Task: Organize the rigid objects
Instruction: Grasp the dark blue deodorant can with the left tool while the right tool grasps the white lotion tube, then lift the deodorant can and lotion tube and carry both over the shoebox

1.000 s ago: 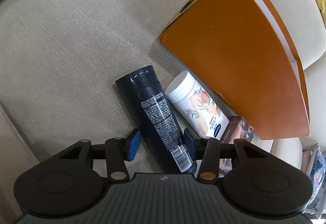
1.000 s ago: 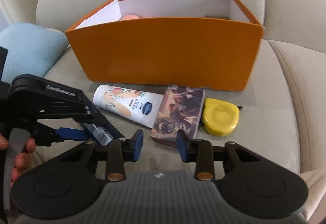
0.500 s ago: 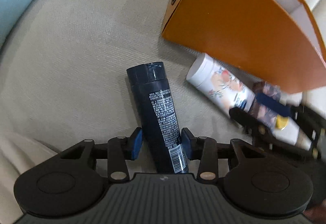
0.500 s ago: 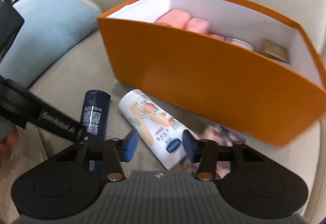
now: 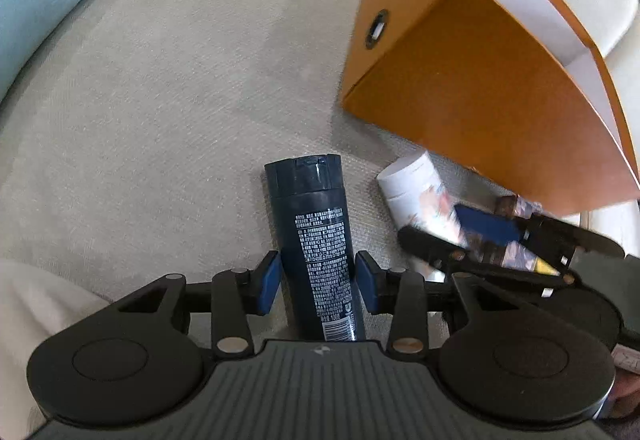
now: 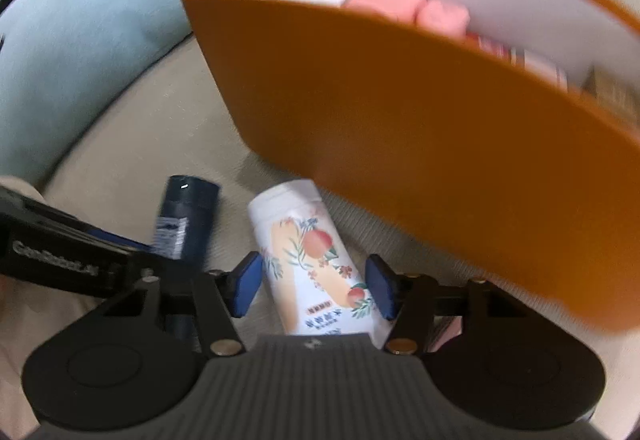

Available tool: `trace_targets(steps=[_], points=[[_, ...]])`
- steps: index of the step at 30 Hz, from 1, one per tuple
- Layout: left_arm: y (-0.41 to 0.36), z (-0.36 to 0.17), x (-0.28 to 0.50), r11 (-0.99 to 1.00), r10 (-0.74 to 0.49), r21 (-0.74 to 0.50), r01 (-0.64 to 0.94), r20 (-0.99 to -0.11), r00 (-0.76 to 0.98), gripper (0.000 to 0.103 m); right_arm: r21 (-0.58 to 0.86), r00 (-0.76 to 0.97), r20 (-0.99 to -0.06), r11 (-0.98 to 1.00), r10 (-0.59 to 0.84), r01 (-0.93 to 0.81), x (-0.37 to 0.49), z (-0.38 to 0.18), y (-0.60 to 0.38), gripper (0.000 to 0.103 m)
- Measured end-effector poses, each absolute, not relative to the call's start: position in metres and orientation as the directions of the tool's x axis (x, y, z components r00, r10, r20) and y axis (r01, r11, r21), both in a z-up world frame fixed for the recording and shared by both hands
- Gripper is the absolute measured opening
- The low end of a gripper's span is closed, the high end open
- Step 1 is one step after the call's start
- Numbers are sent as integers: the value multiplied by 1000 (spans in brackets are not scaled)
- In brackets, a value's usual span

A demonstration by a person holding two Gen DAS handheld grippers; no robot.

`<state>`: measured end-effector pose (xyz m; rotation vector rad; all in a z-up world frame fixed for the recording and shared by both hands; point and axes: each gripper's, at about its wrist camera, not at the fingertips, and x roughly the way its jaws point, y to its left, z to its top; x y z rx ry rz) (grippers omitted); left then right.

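Left gripper (image 5: 316,282): clamped on the dark bottle (image 5: 312,240), blue pads against both sides of the lower body, having closed in over the last second. Bottle lying on the beige seat cushion (image 5: 160,100), cap end pointing away from the camera, printed label facing up.

Right gripper (image 6: 314,286): jaws apart and lately widening, straddling the white tube (image 6: 316,260) with the peach print. Narrow gaps visible between each pad and the tube; no pressing contact seen. Tube flat on the cushion, cap toward the orange box (image 6: 400,112), tilted slightly left.

Surroundings:
- Orange box open at the top, white inside, standing just behind the tube. Near wall overhanging much of the right wrist view and hiding the cushion beyond it.
- Inside the box: pink items (image 6: 404,6) and some blurred packages, not identifiable.
- Dark bottle and tube side by side, near but apart.
- Pale blue pillow (image 6: 80,52) at the left, well away from both.
- Patterned packet (image 5: 516,236) below the box corner, mostly covered by the right gripper in the left wrist view.
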<state>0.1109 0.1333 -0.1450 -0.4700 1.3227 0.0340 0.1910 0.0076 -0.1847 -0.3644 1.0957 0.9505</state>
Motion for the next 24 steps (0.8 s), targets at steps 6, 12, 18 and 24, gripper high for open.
trace_targets(steps=[6,12,18,24], points=[[127,-147,121,918,-285,-340,-202,-924,256,45,265,119,-883,692,454,-672,182,-186,-20,56],[131,-154,126,879,-328,-387,-279,-915,237,45,320,70,-889,722,453,-613,186,-186,-31,57],[130,-159,128,867,-336,-399,-299,-910,242,43,283,95,-895,720,435,-633,185,-189,-13,55],[122,-146,120,903,-297,-370,-217,-905,304,43,228,149,-894,715,423,-661,176,-183,-10,46]])
